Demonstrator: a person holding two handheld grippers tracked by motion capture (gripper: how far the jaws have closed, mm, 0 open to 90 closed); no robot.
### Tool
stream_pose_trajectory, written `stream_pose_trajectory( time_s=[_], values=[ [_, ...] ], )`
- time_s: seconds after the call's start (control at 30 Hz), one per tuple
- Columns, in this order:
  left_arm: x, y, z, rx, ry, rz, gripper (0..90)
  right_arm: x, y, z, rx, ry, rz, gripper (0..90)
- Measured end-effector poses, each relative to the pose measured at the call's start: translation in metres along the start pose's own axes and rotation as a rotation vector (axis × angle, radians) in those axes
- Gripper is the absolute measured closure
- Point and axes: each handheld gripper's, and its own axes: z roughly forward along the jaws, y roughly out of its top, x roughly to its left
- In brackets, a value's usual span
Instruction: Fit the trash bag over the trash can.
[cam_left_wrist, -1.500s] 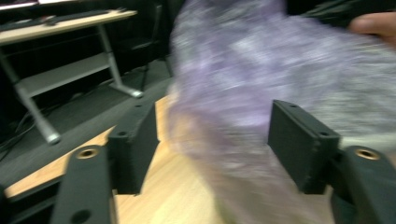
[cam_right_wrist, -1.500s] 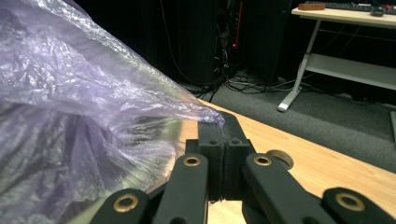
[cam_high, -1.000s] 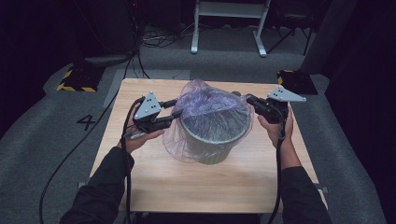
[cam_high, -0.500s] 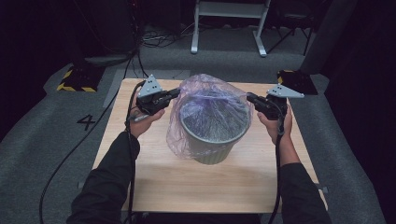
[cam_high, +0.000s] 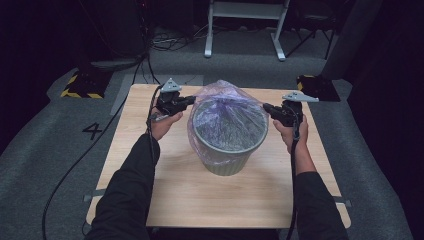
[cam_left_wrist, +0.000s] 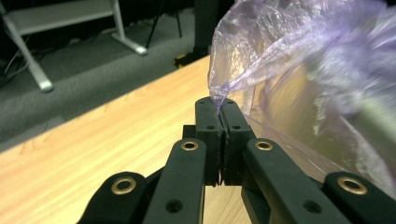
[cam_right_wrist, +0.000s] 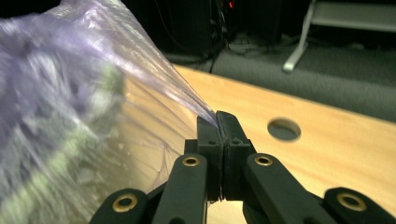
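Down at the near edge of the tabletop (cam_high: 220, 200) the person's forearms come in, with plenty of bare wood in front of the grey waste bin (cam_high: 227, 150), so lots of room there. The bin sits about mid-table with a clear purple bin liner (cam_high: 220, 92) in it, top edge pulled over most of the rim and hanging partway down the outside. Left gripper (cam_left_wrist: 218, 109) has its jaws clenched on a pinch of the liner's edge at the bin's left side, and the right gripper (cam_right_wrist: 217, 120) is clamped on the film at the opposite side, stretched taut. I'd say the bagging is mostly done; what's left looks like tugging the far bit, which puffs up above the rim, down and letting go. Behind the bin there's less tabletop, then grey floor (cam_high: 250, 65) and a white stand (cam_high: 245, 20).
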Motion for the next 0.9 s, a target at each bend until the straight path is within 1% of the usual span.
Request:
stream_pose_trajectory(
  time_s=[0.1, 0.17, 0.23, 0.27, 0.3, 0.33, 0.37, 0.43, 0.47, 0.5, 0.53, 0.57, 0.6, 0.63, 0.67, 0.73, 0.8, 0.83, 0.87, 0.9],
  values=[
    [-0.001, -0.006, 0.009, 0.031, -0.016, -0.018, 88.1, -0.003, -0.006, 0.003, 0.036, -0.005, 0.009, 88.8],
    [-0.004, -0.011, 0.014, 0.057, -0.020, -0.012, 87.3, -0.004, -0.011, 0.007, 0.073, 0.005, 0.020, 88.8],
    [-0.007, -0.017, 0.015, 0.081, -0.015, -0.001, 85.6, -0.004, -0.017, 0.009, 0.102, 0.009, 0.012, 88.4],
    [-0.007, -0.020, 0.014, 0.082, -0.022, 0.000, 85.1, -0.004, -0.021, 0.010, 0.131, 0.012, 0.004, 87.9],
    [-0.008, -0.023, 0.012, 0.080, -0.029, 0.002, 85.0, -0.004, -0.024, 0.010, 0.150, 0.006, -0.015, 87.4],
    [-0.009, -0.027, 0.010, 0.085, -0.031, 0.009, 84.8, -0.002, -0.027, 0.009, 0.161, -0.008, -0.047, 87.3],
    [-0.010, -0.030, 0.008, 0.093, -0.032, 0.021, 84.2, -0.001, -0.029, 0.006, 0.167, -0.007, -0.069, 87.2],
    [-0.012, -0.037, 0.003, 0.101, -0.035, 0.040, 83.6, -0.001, -0.035, 0.000, 0.159, 0.003, -0.083, 87.2],
    [-0.013, -0.040, -0.001, 0.098, -0.038, 0.044, 82.8, -0.002, -0.037, -0.003, 0.155, 0.001, -0.087, 87.2],
    [-0.014, -0.043, -0.005, 0.097, -0.047, 0.054, 82.5, -0.003, -0.039, -0.006, 0.143, 0.011, -0.079, 86.5],
    [-0.016, -0.045, -0.009, 0.097, -0.047, 0.065, 82.9, -0.004, -0.043, -0.011, 0.122, 0.022, -0.082, 85.5],
    [-0.017, -0.048, -0.013, 0.092, -0.048, 0.074, 82.7, -0.004, -0.045, -0.013, 0.120, 0.022, -0.089, 84.3],
    [-0.018, -0.052, -0.018, 0.085, -0.048, 0.066, 80.9, -0.003, -0.048, -0.016, 0.121, 0.021, -0.098, 82.4],
    [-0.018, -0.056, -0.023, 0.070, -0.055, 0.064, 78.0, -0.003, -0.051, -0.018, 0.115, 0.027, -0.107, 80.6],
    [-0.019, -0.060, -0.029, 0.054, -0.059, 0.060, 77.2, -0.003, -0.054, -0.021, 0.111, 0.031, -0.112, 80.1],
    [-0.020, -0.065, -0.038, 0.044, -0.038, 0.062, 70.0, -0.003, -0.058, -0.026, 0.102, 0.023, -0.126, 75.0],
    [-0.022, -0.070, -0.048, 0.030, -0.030, 0.066, 60.7, -0.005, -0.059, -0.032, 0.085, 0.021, -0.108, 65.1],
    [-0.023, -0.072, -0.053, 0.020, -0.019, 0.066, 56.2, -0.005, -0.059, -0.036, 0.061, 0.011, -0.102, 62.2],
    [-0.024, -0.074, -0.059, 0.003, -0.021, 0.056, 53.1, -0.006, -0.059, -0.040, 0.041, 0.005, -0.107, 58.2],
    [-0.025, -0.076, -0.063, -0.008, -0.025, 0.049, 46.3, -0.006, -0.059, -0.045, 0.029, -0.008, -0.117, 54.5]
  ],
)
